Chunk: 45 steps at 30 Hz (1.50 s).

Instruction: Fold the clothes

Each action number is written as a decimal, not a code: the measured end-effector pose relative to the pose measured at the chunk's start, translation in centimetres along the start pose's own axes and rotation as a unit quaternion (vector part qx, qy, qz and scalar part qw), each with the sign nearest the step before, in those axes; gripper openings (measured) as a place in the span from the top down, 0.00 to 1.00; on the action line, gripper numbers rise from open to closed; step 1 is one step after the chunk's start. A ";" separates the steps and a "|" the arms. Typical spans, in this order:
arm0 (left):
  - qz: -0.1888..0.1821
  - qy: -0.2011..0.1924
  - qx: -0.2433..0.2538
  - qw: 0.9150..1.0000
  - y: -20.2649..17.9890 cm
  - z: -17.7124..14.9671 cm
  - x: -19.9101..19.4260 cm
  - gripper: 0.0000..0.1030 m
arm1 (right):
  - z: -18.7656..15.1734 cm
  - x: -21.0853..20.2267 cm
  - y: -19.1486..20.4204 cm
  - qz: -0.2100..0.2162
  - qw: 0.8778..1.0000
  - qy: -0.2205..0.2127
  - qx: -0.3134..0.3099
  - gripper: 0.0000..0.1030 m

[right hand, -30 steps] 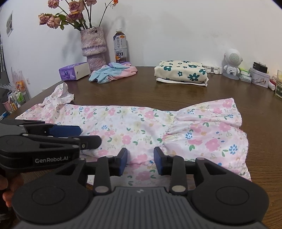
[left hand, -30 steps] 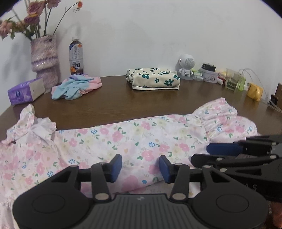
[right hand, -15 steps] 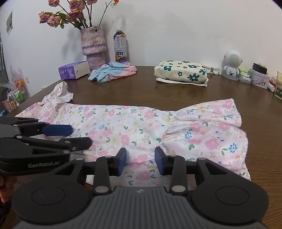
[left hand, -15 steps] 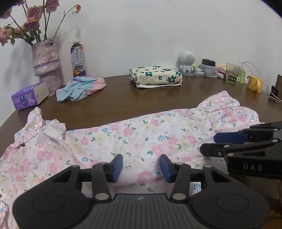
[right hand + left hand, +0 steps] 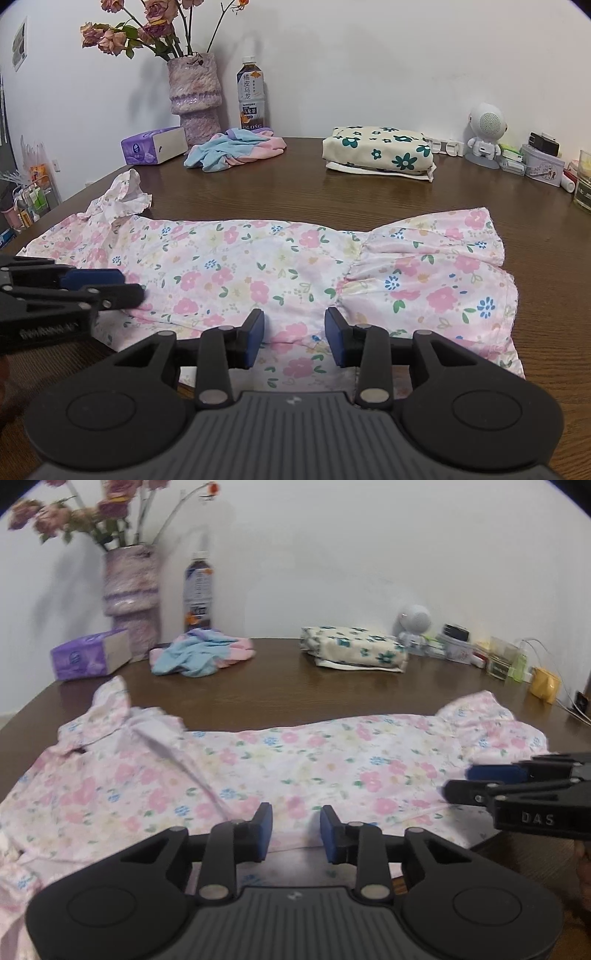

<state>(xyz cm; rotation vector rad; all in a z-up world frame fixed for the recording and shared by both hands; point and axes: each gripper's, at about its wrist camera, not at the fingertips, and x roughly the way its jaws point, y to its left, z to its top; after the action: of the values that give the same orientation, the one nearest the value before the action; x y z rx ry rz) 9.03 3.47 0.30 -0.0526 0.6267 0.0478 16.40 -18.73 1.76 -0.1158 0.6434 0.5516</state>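
The table [image 5: 295, 192] is dark wood, and my dress [image 5: 280, 273] lies spread flat across its near half, collar end to the left, ruffled hem to the right, its near edge folded over lengthwise. My left gripper [image 5: 295, 829] sits low over the near edge at the dress's middle, jaws parted with nothing between them. My right gripper [image 5: 294, 338] is over the near edge by the hem seam, likewise parted and holding nothing. Along the far side, from left: a tissue box [image 5: 155, 146], a vase [image 5: 194, 92] of flowers, a bottle [image 5: 251, 98], a crumpled blue-pink cloth [image 5: 232, 151], and a folded cream bundle [image 5: 376, 153]. A small white robot figure [image 5: 484, 134] stands far right.
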 end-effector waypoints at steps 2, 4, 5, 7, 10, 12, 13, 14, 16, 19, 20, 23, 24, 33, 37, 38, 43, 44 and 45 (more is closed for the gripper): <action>0.000 -0.001 -0.014 1.000 1.0 0.0 -0.2 0.74 | 0.0 0.0 0.1 -0.002 1.000 0.001 -0.004 0.63; 0.007 -0.002 -0.020 1.000 1.7 -0.1 -0.4 0.73 | -0.1 0.0 0.1 -0.001 1.000 0.000 -0.005 0.62; 0.015 -0.001 -0.022 1.000 2.0 -0.2 -0.5 0.73 | -0.1 0.0 0.1 0.000 1.000 0.000 -0.004 0.62; 0.017 -0.002 -0.030 0.999 2.8 -0.2 -0.8 0.73 | -0.1 0.0 0.1 0.000 1.000 0.000 -0.004 0.62; 0.023 -0.003 -0.037 0.999 3.5 -0.4 -1.1 0.73 | -0.1 0.0 0.1 0.000 1.000 0.000 -0.005 0.62; 0.016 -0.017 -0.039 0.999 3.2 -0.1 -1.8 0.73 | -0.1 -0.1 0.1 0.000 1.000 0.000 -0.004 0.62; 0.011 -0.025 -0.040 0.999 3.0 0.0 -2.1 0.73 | -0.1 -0.1 0.0 0.002 1.000 0.000 -0.003 0.62; 0.006 -0.033 -0.041 0.999 2.8 0.2 -2.5 0.72 | -0.1 -0.1 -0.1 0.004 1.000 0.000 -0.001 0.62; -0.005 -0.049 -0.042 0.998 2.5 0.4 -3.2 0.69 | -0.1 -0.1 -0.1 0.006 1.000 -0.001 0.001 0.61; -0.026 -0.063 -0.035 0.997 1.5 1.0 -3.6 0.67 | -0.1 -0.1 0.0 0.005 1.000 0.000 -0.002 0.60; -0.038 -0.059 -0.031 0.997 0.9 1.3 -3.3 0.67 | -0.1 -0.1 0.1 0.004 1.000 0.000 -0.004 0.60; -0.060 -0.043 -0.019 0.997 -0.5 1.5 -2.1 0.67 | -0.1 -0.1 0.2 0.004 1.000 0.001 -0.006 0.59; -0.064 -0.038 -0.014 0.997 -1.0 1.5 -1.8 0.68 | -0.1 -0.1 0.2 0.004 1.000 0.001 -0.006 0.59; -0.097 0.006 0.026 0.995 -5.0 0.9 1.6 0.73 | -0.1 -0.1 0.1 0.006 1.000 0.001 -0.004 0.58; -0.084 0.008 0.051 0.995 -5.7 0.6 1.6 0.73 | 0.0 -0.1 0.2 0.006 1.000 0.001 -0.005 0.58; -0.083 0.008 0.053 0.995 -5.7 0.6 1.6 0.73 | 0.0 -0.1 0.2 0.006 1.000 0.001 -0.005 0.58; -0.082 0.007 0.046 0.996 -5.0 0.5 1.2 0.73 | 0.0 -0.1 0.3 0.005 1.000 0.001 -0.007 0.58; -0.082 0.006 0.043 0.996 -4.7 0.5 1.1 0.73 | 0.0 -0.1 0.3 0.005 1.000 0.001 -0.007 0.58; -0.081 0.006 0.040 0.996 -4.4 0.4 1.0 0.73 | 0.0 -0.1 0.3 0.005 1.000 0.001 -0.007 0.58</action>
<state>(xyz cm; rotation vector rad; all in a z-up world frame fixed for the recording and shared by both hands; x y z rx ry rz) 10.37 -0.89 0.23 -0.0263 0.6345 -0.1353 16.21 -18.52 1.80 -0.1269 0.6428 0.5654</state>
